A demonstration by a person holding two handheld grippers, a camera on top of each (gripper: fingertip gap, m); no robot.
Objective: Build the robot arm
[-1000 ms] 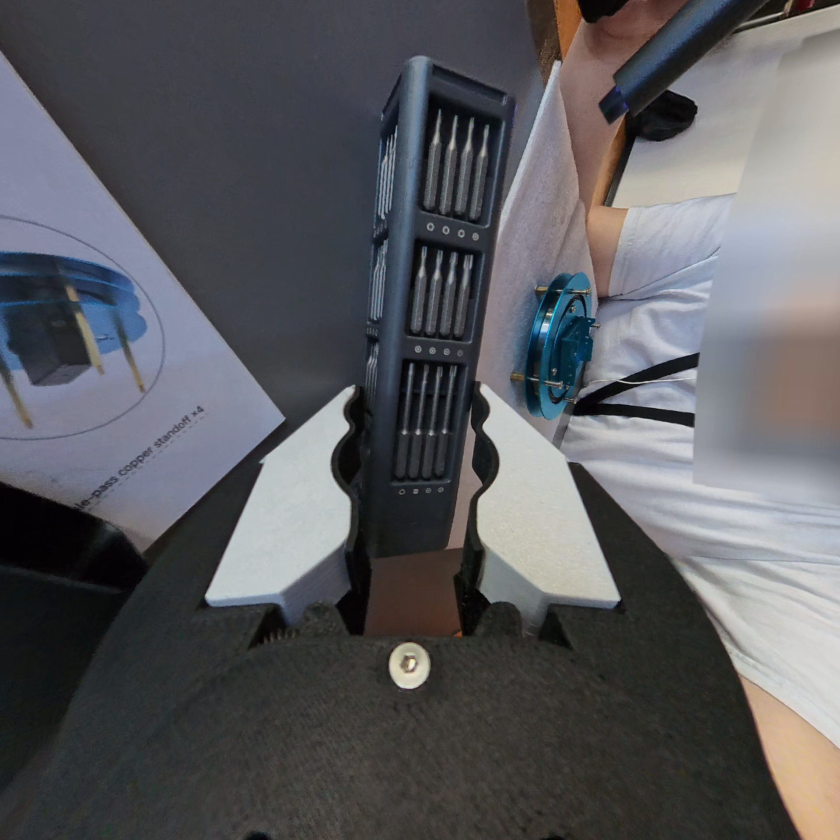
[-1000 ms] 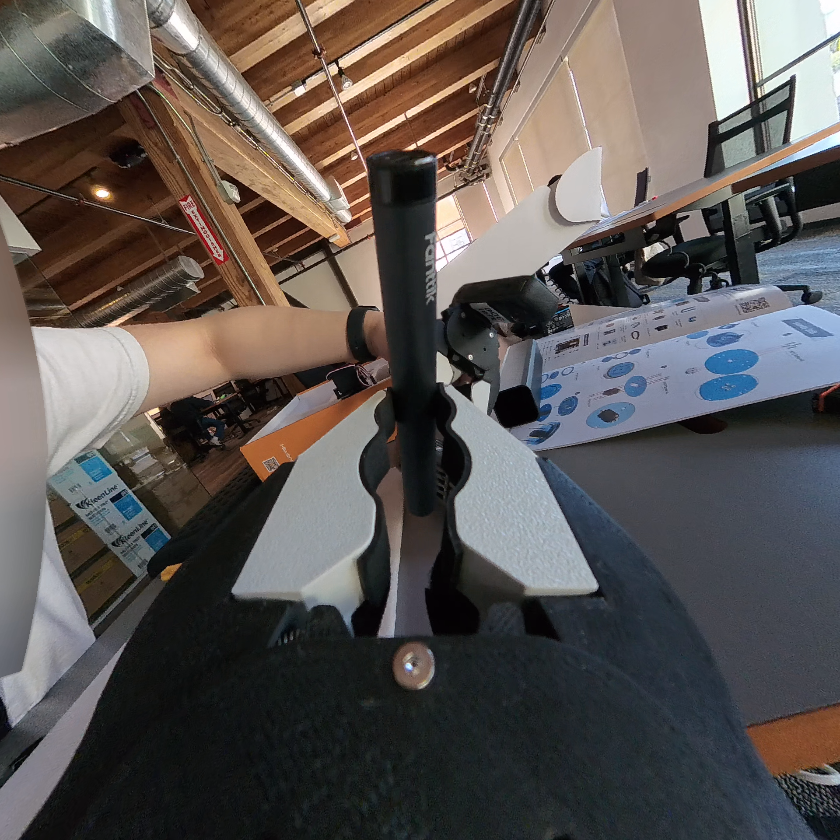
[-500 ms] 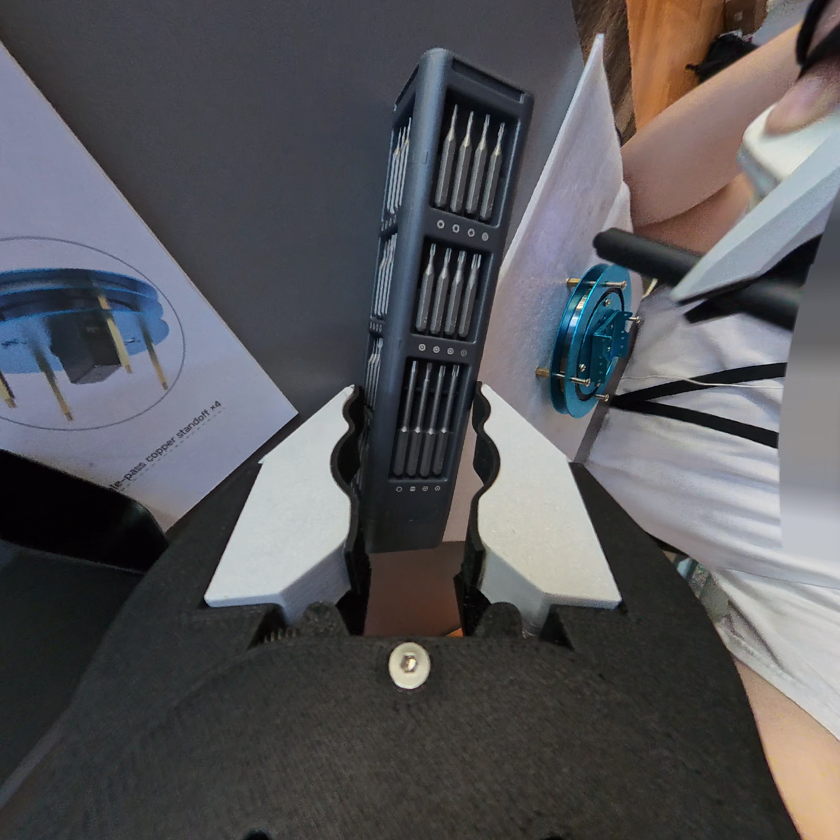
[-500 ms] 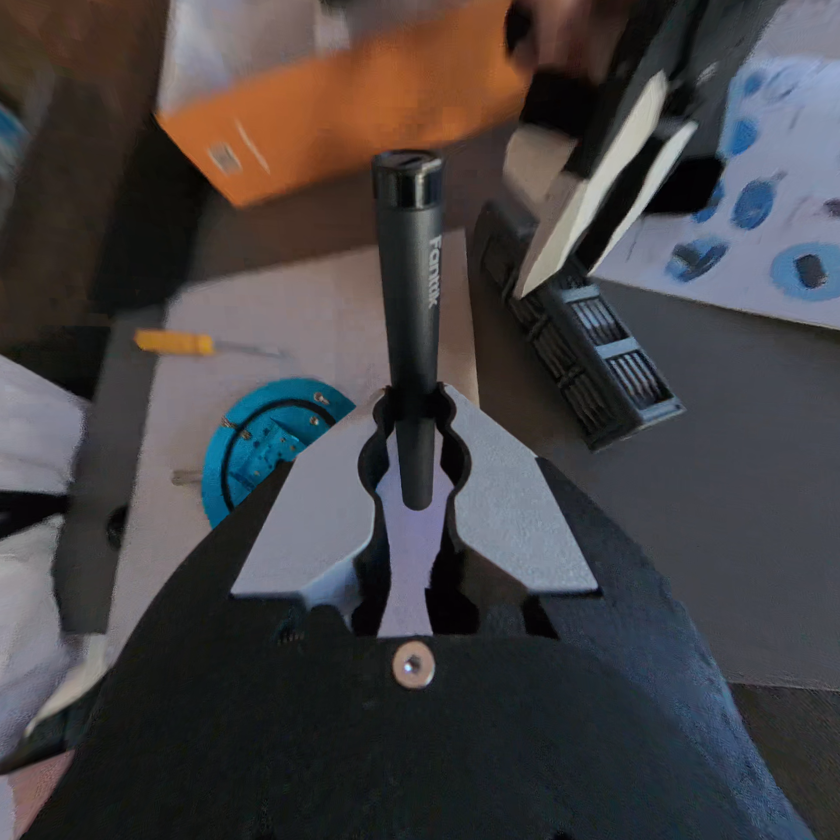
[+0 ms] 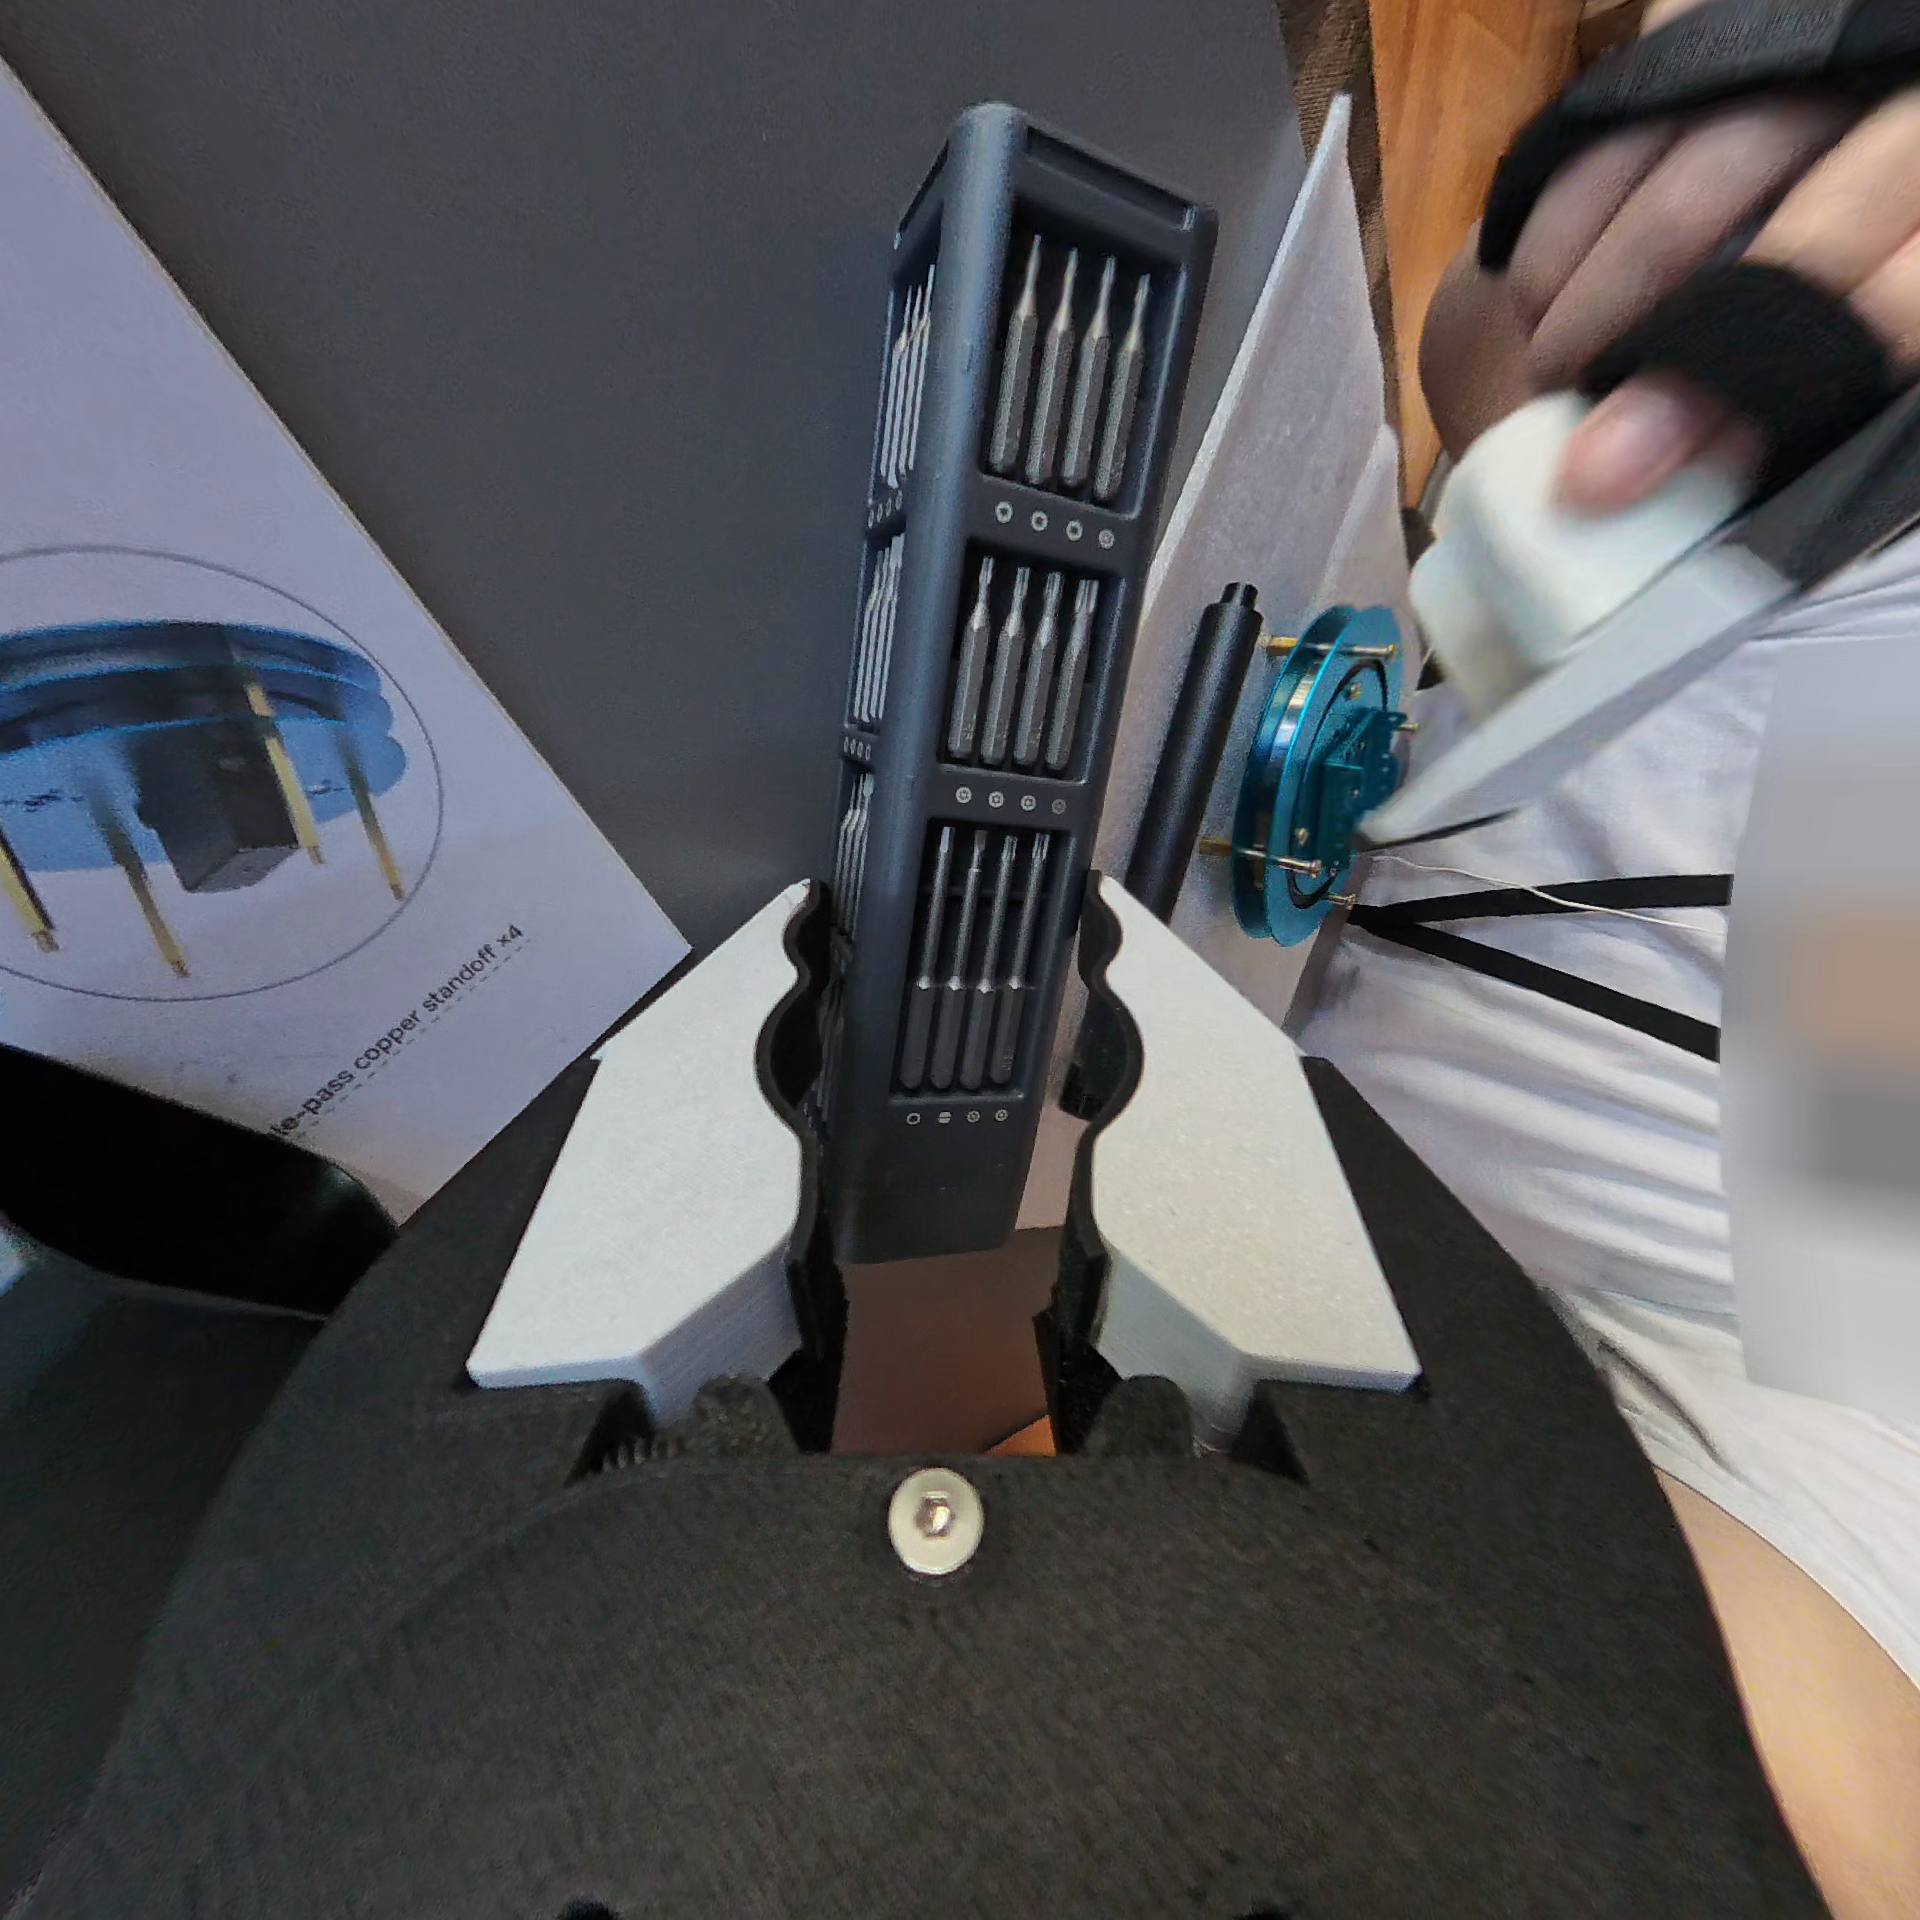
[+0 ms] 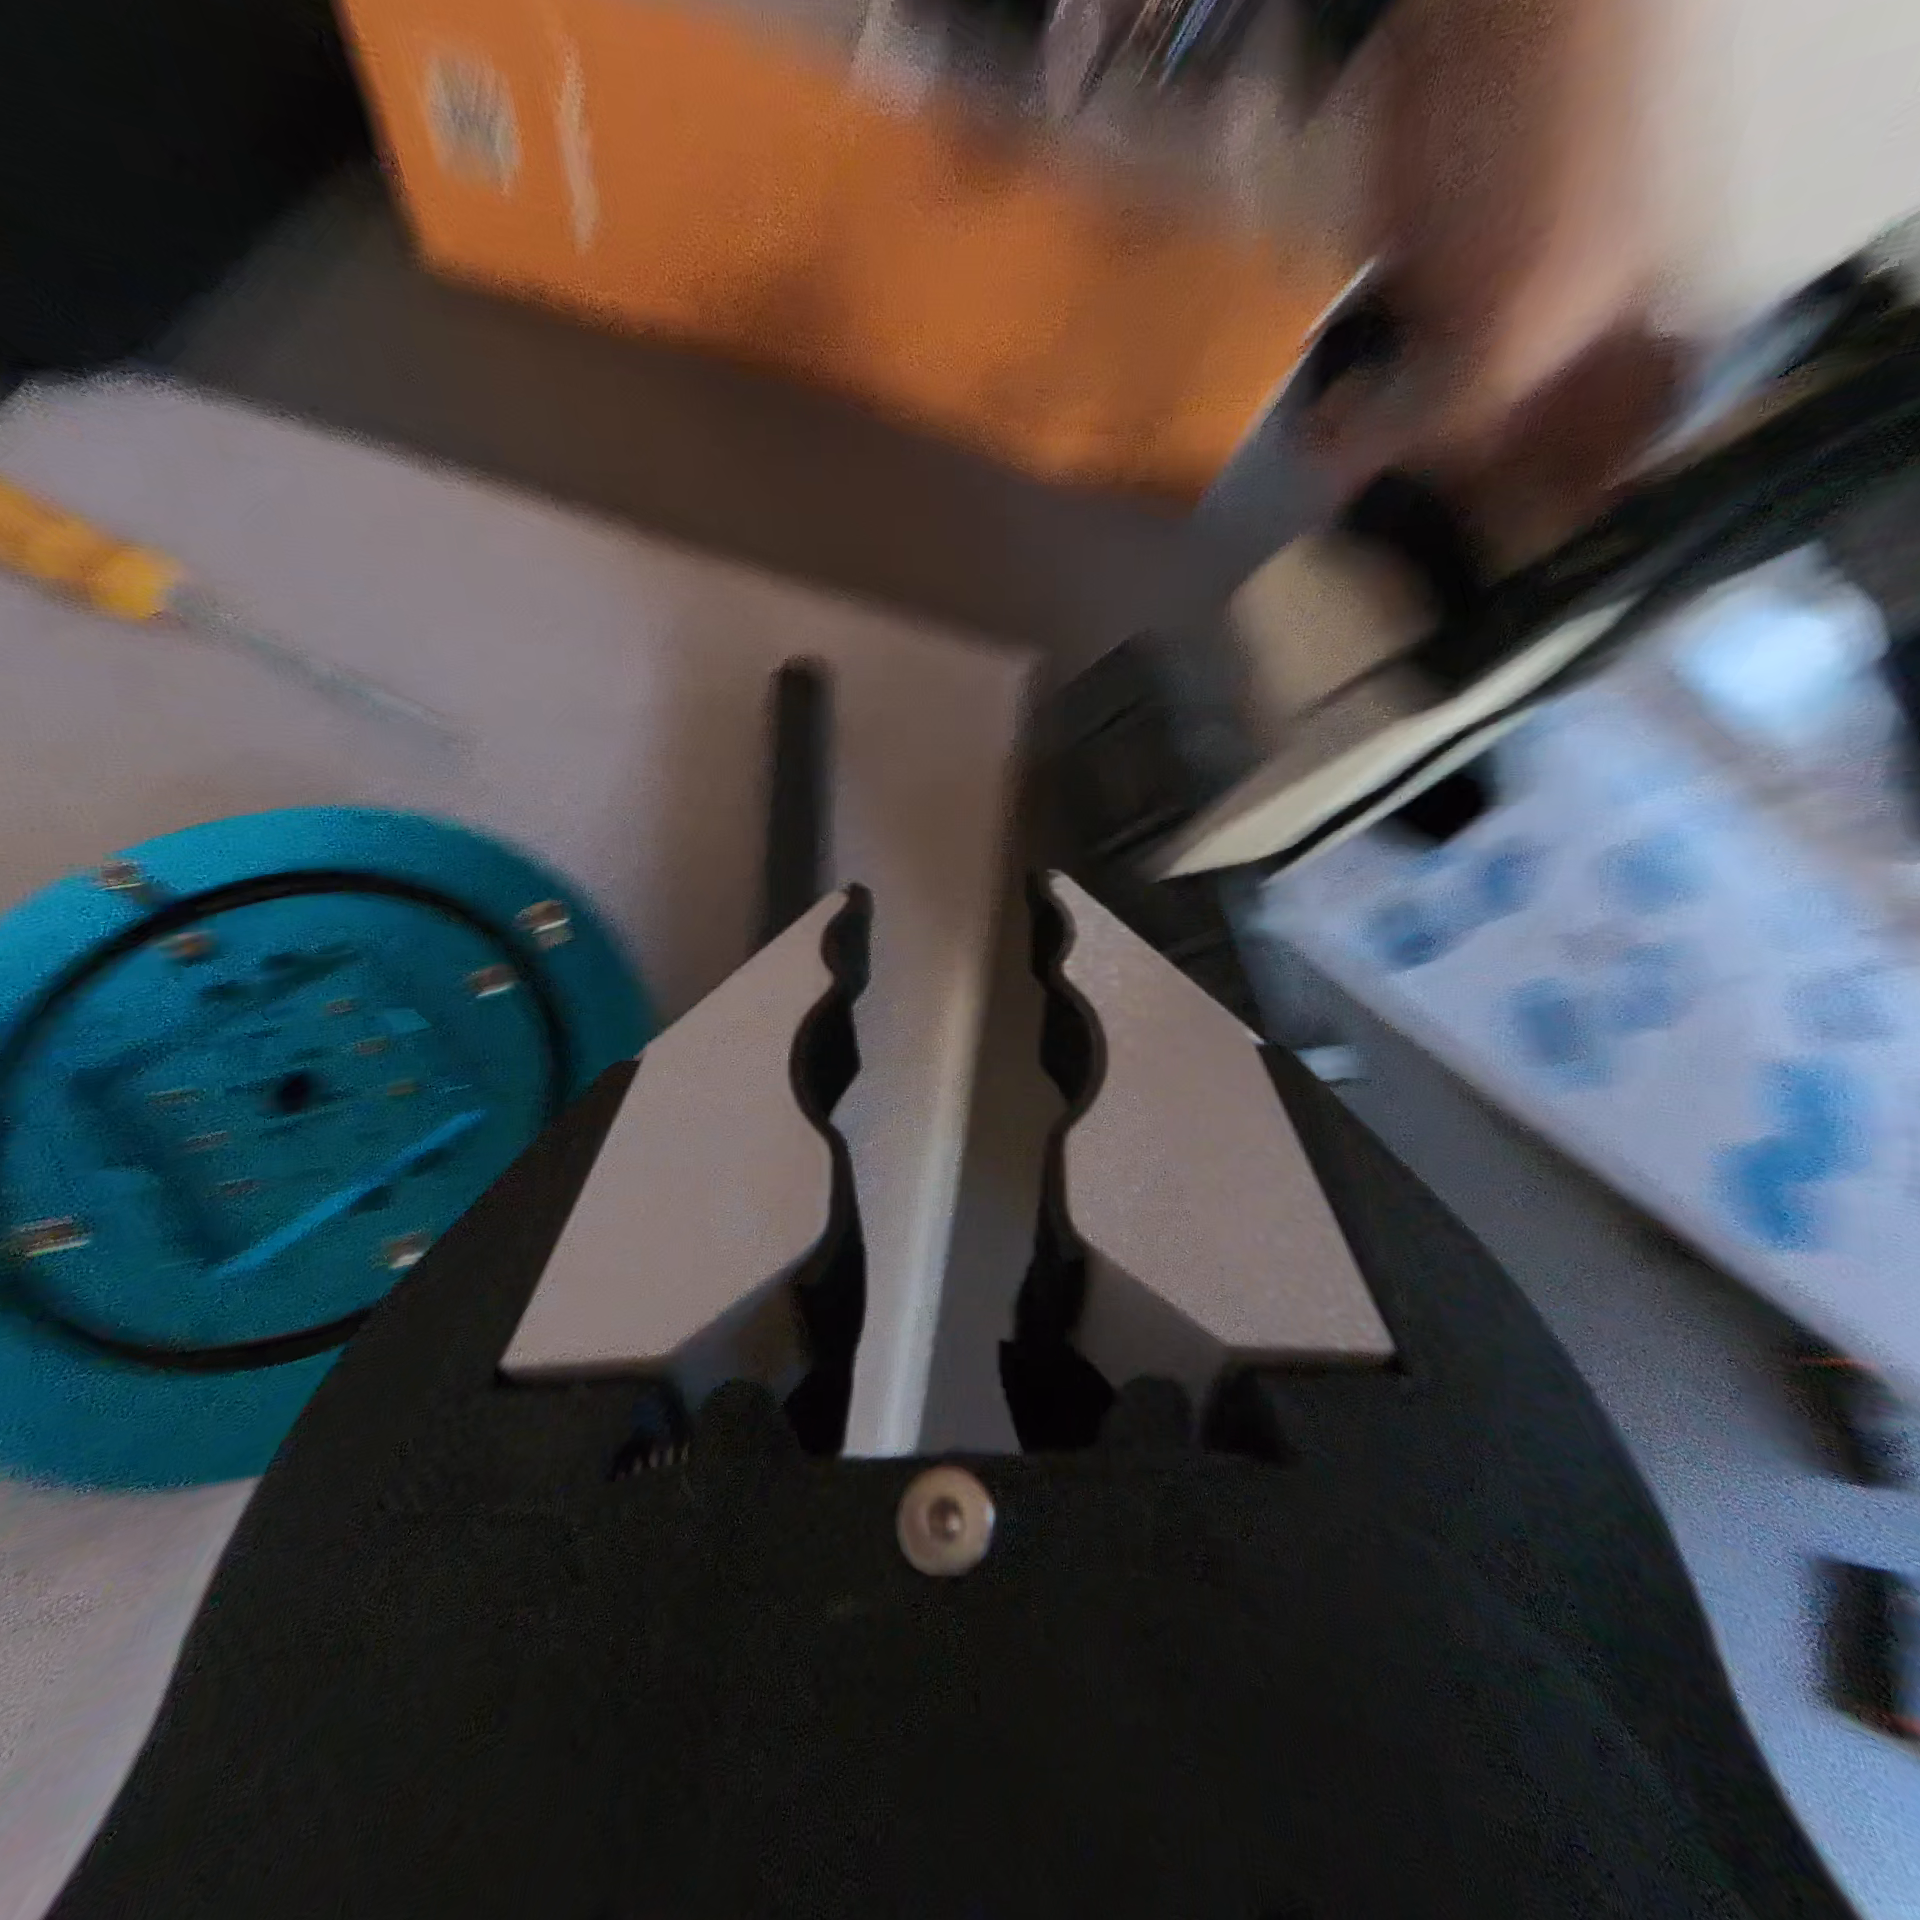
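Note:
My left gripper [image 5: 951,894] is shut on a dark bit-holder case [image 5: 1039,675] filled with rows of silver screwdriver bits, and holds it by its near end. My right gripper [image 6: 951,888] is open and empty, its jaws apart above the edge of a white mat [image 6: 416,675]. A black screwdriver handle [image 6: 800,790] lies on the mat just ahead of its left fingertip. It also shows in the left wrist view [image 5: 1195,748], beside a blue round disc with brass standoffs [image 5: 1320,769]. The right wrist view is motion-blurred.
The blue disc [image 6: 281,1122] sits on the mat left of my right gripper. A yellow screwdriver [image 6: 94,561] lies at the mat's far left. An orange box [image 6: 831,208] stands behind. A printed sheet [image 5: 260,675] lies on the dark table [image 5: 520,312]. A person's hand [image 5: 1662,312] is at right.
My right gripper swung down over the mat, opened and let go of the black screwdriver handle, which now lies on the mat. My left gripper still holds the bit case.

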